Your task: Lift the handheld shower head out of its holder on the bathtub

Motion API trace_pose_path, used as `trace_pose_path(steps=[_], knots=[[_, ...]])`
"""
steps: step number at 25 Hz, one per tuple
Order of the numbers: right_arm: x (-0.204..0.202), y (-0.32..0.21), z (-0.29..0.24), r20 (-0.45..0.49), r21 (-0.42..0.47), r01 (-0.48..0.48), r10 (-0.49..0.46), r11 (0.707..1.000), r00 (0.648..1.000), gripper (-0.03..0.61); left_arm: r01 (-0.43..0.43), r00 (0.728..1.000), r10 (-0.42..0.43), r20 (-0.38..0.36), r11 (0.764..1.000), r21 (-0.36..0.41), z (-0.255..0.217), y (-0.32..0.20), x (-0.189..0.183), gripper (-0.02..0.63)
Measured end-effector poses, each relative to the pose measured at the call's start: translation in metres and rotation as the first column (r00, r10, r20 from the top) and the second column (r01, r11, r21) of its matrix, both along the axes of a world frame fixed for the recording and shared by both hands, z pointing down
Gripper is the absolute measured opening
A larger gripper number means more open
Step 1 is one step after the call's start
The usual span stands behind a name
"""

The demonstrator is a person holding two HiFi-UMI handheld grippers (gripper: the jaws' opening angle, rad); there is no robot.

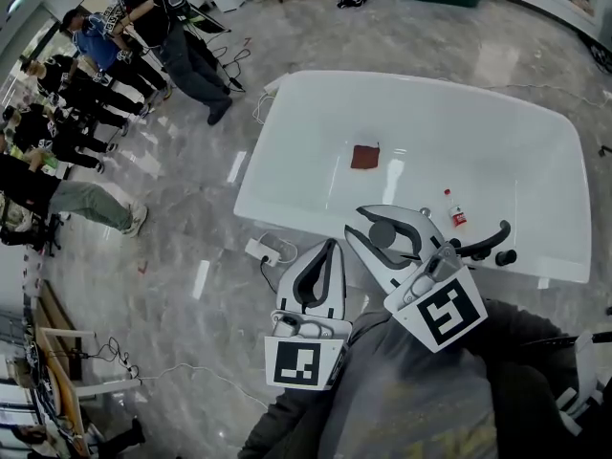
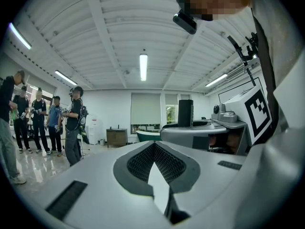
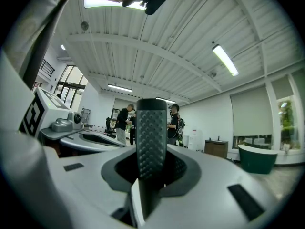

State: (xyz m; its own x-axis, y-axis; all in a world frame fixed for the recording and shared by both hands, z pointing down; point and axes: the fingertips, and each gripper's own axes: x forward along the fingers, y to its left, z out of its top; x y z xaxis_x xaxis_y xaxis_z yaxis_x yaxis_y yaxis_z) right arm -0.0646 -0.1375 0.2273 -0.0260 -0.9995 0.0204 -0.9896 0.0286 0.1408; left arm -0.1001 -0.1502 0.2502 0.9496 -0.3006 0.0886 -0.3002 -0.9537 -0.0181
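The white bathtub [image 1: 287, 161] lies below me in the head view. My right gripper [image 1: 381, 220] hangs over the tub's near rim and is shut on the black shower head [image 1: 383, 233], which shows end-on as a dark disc. In the right gripper view its black dimpled handle [image 3: 151, 132] stands upright between the jaws of the right gripper [image 3: 151, 152]. My left gripper [image 1: 329, 247] is beside it on the left, over the floor just off the tub's near edge. Its jaws meet with nothing between them. The left gripper [image 2: 153, 144] points level into the room.
A black curved fitting [image 1: 486, 240] with a knob sits on the tub's near rim at the right, a small red-capped bottle [image 1: 457, 216] beside it. A red-brown cloth [image 1: 365, 156] lies in the tub. A power strip [image 1: 263, 251] lies on the floor. Several people [image 1: 182, 36] stand at far left.
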Motion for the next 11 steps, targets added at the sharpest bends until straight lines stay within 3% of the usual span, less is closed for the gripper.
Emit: trace_pose_path(steps=[4,8,11], knots=[[0.000,-0.002,-0.001,-0.003,-0.004,0.007,-0.007,1.000,1.000,0.098,-0.013,0.999,0.013,-0.039,1.000,0.007,-0.011,0.000,0.004,0.002],[0.002,-0.003,0.000,0.003,-0.011,0.011,-0.011,1.000,1.000,0.098,0.007,1.000,-0.007,0.004,1.000,-0.010,0.000,-0.003,0.002,0.002],[0.004,-0.004,0.001,0.003,-0.011,0.017,-0.017,1.000,1.000,0.098,0.007,1.000,-0.007,-0.014,1.000,-0.008,-0.003,-0.002,0.005,0.002]])
